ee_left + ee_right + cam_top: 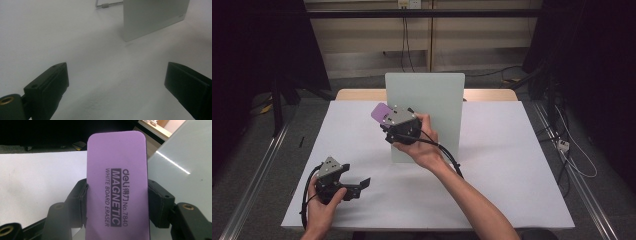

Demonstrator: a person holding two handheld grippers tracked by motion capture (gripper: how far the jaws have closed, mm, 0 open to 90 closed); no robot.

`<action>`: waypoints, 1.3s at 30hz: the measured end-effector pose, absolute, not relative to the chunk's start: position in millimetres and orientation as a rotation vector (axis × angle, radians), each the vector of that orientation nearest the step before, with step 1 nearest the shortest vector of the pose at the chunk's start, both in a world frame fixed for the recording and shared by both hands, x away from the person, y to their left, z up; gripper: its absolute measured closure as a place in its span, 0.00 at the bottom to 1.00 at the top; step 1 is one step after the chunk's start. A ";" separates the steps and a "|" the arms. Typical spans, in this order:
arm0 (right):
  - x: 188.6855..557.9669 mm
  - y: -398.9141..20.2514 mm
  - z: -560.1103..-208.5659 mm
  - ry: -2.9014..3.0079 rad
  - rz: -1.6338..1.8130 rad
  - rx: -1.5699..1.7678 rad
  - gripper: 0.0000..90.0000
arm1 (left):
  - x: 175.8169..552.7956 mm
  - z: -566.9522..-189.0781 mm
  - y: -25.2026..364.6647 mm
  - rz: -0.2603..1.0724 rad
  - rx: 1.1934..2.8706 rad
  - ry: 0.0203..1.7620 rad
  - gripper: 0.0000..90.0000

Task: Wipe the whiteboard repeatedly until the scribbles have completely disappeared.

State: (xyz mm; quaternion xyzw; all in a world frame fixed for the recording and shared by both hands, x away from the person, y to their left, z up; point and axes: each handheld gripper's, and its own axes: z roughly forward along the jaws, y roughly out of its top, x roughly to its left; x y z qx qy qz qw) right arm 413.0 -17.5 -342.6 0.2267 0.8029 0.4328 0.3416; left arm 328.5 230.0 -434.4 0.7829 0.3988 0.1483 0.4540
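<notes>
A white rectangular table top (pixel 492 165) lies on a light wooden table whose far edge (pixel 492 94) shows behind it. Grey carpeted floor (pixel 262 165) surrounds it, with pale metal rails (pixel 254 175) running along both sides. The cream back wall (pixel 362 37) carries a wall socket (pixel 408 4) with black cables (pixel 404 42) hanging down. Dark shapes, perhaps curtains (pixel 592 60), close off both sides. Loose wires (pixel 574 157) trail over the floor at right.

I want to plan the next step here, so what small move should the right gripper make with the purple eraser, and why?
Probably ease the right gripper toward the upright whiteboard until the purple eraser's flat face meets it. The jaws are clamped on the eraser's sides, and it is held up near the board's left edge, seemingly not yet touching. The left gripper rests open, low over the table.
</notes>
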 end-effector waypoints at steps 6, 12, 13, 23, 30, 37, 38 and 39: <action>417.0 -28.0 -325.5 2.027 1.144 0.624 0.46 | 327.8 -433.5 230.9 0.376 1.921 0.990 0.06; 416.0 -55.0 -311.1 1.905 1.142 0.694 0.46 | 327.5 -433.6 231.7 0.373 1.917 0.992 0.06; 415.7 -60.8 -309.9 1.892 1.144 0.703 0.46 | 327.5 -433.5 231.7 0.375 1.918 0.990 0.06; 408.4 -112.9 -305.1 1.802 1.122 0.780 0.46 | 328.1 -434.0 230.4 0.379 1.932 0.987 0.06; 404.4 -116.2 -314.9 1.813 1.108 0.770 0.46 | 330.3 -435.8 227.3 0.368 1.942 0.987 0.06; 406.3 -76.8 -328.3 1.881 1.131 0.705 0.46 | 329.4 -437.4 227.2 0.354 1.948 0.987 0.06; 406.1 -72.8 -330.0 1.890 1.135 0.703 0.46 | 329.3 -437.9 227.6 0.349 1.939 0.989 0.06; 406.0 -68.0 -332.5 1.904 1.140 0.694 0.46 | 329.6 -438.1 228.0 0.348 1.937 0.995 0.06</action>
